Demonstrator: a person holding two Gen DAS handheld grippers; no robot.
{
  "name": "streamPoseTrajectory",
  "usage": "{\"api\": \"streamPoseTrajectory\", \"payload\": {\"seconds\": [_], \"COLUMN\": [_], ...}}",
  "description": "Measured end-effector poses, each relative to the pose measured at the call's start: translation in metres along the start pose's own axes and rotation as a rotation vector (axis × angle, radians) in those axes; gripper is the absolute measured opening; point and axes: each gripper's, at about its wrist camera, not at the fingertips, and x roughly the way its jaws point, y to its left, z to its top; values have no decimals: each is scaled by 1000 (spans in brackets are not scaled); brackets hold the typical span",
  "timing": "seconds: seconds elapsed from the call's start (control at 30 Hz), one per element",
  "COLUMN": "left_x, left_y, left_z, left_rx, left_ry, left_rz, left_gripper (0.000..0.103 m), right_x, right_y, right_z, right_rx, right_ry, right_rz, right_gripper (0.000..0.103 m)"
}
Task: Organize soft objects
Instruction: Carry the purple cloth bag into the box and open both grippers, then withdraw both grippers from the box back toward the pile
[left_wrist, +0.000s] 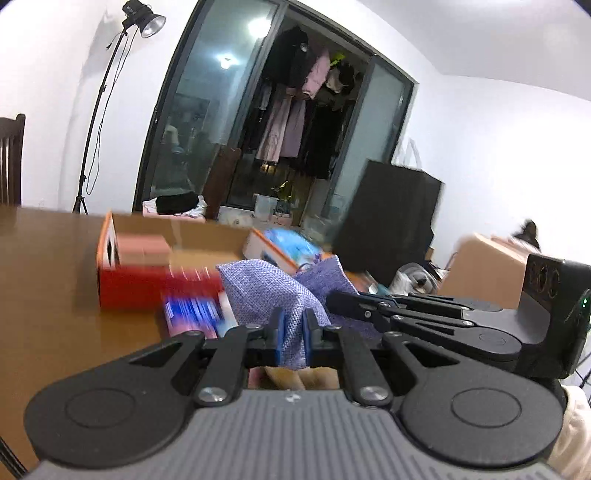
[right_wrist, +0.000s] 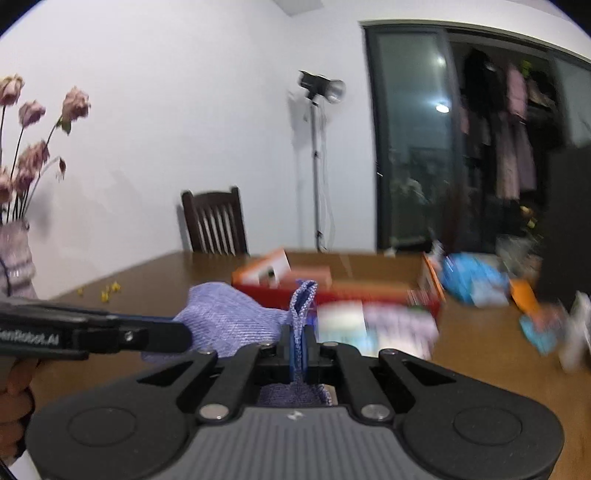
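Observation:
A purple woven cloth (left_wrist: 258, 288) is held between both grippers above the brown table (left_wrist: 55, 266). My left gripper (left_wrist: 293, 328) is shut on one edge of the cloth. My right gripper (right_wrist: 298, 332) is shut on another edge of the cloth (right_wrist: 229, 317), a thin fold sticking up between its fingers. In the left wrist view the right gripper (left_wrist: 354, 299) reaches in from the right, touching the cloth. In the right wrist view the left gripper (right_wrist: 177, 336) comes in from the left at the cloth.
An open orange-red cardboard box (left_wrist: 147, 273) stands on the table behind the cloth, with a blurred blue and pink packet (left_wrist: 192, 310) in front. A blue bag (right_wrist: 472, 280) lies at the right. A dark chair (right_wrist: 214, 221), a light stand (right_wrist: 317, 166) and a flower vase (right_wrist: 14, 254) stand around.

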Motion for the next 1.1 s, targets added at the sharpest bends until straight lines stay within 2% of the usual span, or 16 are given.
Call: {"api": "streamPoseTrajectory", "payload": {"seconds": [0.13,0.2,0.3,0.4,0.43,0.47,0.5,0.57,0.6,0.67,0.77,0.83,0.9,0.97,1.03,1.1], "left_x": [72,112,164,202,206,208,207,197,193,183,167,151,129,109,90,72], "left_y": [59,85,121,141,147,149,150,149,147,141,129,118,103,87,70,55], "left_z": [61,77,82,75,71,69,68,70,72,77,90,100,105,108,107,106], "left_rx": [-58,-29,-13,54,66,70,69,70,78,84,100,108,116,135,153,162], "left_ry": [60,110,197,283,297,303,302,276,260,240,204,175,145,121,97,79], "left_rz": [81,132,231,355,368,360,342,325,326,319,341,343,341,334,325,316], "left_gripper": [11,11,11,13,13,20,33,43,43,43,45,47,58,64,66,72], "right_x": [98,157,237,295,306,315,320,318,315,307,284,257,224,189,156,123], "right_y": [-29,-40,-44,-47,-47,-46,-45,-45,-46,-49,-55,-60,-66,-71,-77,-84], "right_z": [59,74,72,58,53,48,45,42,44,50,70,85,97,106,111,113], "right_rx": [48,72,61,90,99,108,109,113,116,105,86,81,68,49,32,20], "right_ry": [75,149,254,371,400,426,444,450,442,425,383,342,294,254,229,201], "right_rz": [42,38,8,-4,-3,-2,0,22,27,29,9,-2,-20,-42,-65,-88], "right_gripper": [4,4,4,5,5,9,13,18,28,38,41,44,51,56,56,58]}}
